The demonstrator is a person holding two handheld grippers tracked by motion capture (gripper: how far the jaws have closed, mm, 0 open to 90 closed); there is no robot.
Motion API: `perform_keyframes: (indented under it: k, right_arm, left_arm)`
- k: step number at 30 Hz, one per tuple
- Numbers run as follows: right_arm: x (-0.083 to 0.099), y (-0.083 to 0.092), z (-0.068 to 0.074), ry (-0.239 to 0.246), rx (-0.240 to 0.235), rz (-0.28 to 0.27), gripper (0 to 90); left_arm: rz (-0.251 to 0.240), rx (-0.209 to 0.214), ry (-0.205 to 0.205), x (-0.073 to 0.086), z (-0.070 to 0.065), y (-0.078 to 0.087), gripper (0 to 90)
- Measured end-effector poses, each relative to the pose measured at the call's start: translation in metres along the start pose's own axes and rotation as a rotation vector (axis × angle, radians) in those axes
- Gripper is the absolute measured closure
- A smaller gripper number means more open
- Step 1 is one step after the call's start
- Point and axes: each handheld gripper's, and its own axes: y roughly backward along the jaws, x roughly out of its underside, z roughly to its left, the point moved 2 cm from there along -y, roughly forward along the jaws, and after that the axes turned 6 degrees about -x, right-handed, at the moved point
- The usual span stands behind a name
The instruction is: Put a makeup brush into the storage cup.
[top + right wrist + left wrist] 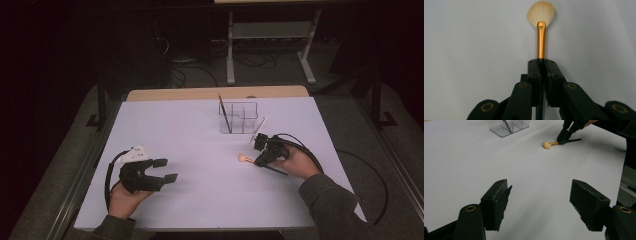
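Left gripper [161, 170]: nearest the person, over bare white table [165, 125], jaws spread wide with nothing between them.

Right gripper [263, 152]: jaws closed on a makeup brush [541, 37], pinching the dark handle just behind the gold ferrule.

Brush: low over mid-table, cream bristles [546, 145] at or just above the surface; the handle's tail pokes out behind the jaws.

Organizer [238, 117]: clear, divided, far side, one dark stick leaning inside.

Risk: the narrow pinch near one end could let the brush pivot or slip; dragging would splay the bristles; a careless approach might tip the light organizer.
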Motion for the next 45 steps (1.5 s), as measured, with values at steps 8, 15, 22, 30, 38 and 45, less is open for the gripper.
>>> perform_keyframes:
  k: [8,15,22,30,38,45]
  right_arm:
    - [0.002,0.007,0.003,0.002,-0.014,-0.036,82.7]
    - [0.002,0.015,0.009,0.020,-0.021,-0.064,82.7]
    - [0.000,0.020,0.016,0.042,-0.017,-0.089,82.7]
    - [-0.001,0.025,0.023,0.065,-0.016,-0.107,82.7]
    - [0.000,0.033,0.031,0.077,-0.020,-0.147,82.7]
    - [-0.001,0.041,0.041,0.105,-0.028,-0.182,82.7]
  left_arm:
    - [0.001,0.003,0.002,0.000,0.000,0.000,30.4]
    - [-0.001,0.009,0.001,0.000,-0.001,-0.002,30.4]
    - [-0.007,0.027,-0.001,-0.003,-0.004,-0.002,30.2]
    - [-0.009,0.041,-0.004,-0.004,-0.007,-0.005,30.1]
    - [0.001,0.061,-0.025,-0.008,-0.012,-0.011,29.2]
    - [0.012,0.080,-0.039,-0.013,-0.016,-0.014,29.3]
